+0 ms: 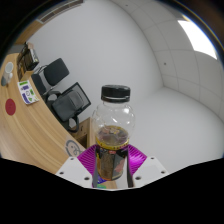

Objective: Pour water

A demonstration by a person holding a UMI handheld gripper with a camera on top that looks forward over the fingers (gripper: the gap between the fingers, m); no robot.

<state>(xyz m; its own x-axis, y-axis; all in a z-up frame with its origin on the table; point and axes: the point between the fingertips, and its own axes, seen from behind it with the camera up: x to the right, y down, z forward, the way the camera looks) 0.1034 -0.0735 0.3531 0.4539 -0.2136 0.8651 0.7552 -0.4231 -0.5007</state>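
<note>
One item in hand: a clear plastic bottle (113, 125) with a black cap (115, 94), dark liquid low in the body.
Gripper: my gripper (111, 166) is closed most of the way on the bottle's lower body, both purple pads (96, 160) pressed against its sides, no gap that I can see.
Where the bottle is: between the fingers, lifted clear of the wooden table (30, 125), which lies beyond and below it.
Why held low: my read is the grip sits near the base so the neck and mouth stay free of the fingers for pouring.
Long axis: runs straight up from the fingers, cap end away from them; bottle reads upright relative to the gripper, no tilt toward a pour.
Pointing: mouth end aims at the white wall (150, 60) and ceiling, not toward the table.
Cap: on, so I judge no water can leave yet.
Receiving vessel: none I can pick out; small things on the table are too small to name.
Background: black office chair (62, 95) by the table edge, bright window (198, 35) high up.
Stage: my guess, carry phase before the pour.
</note>
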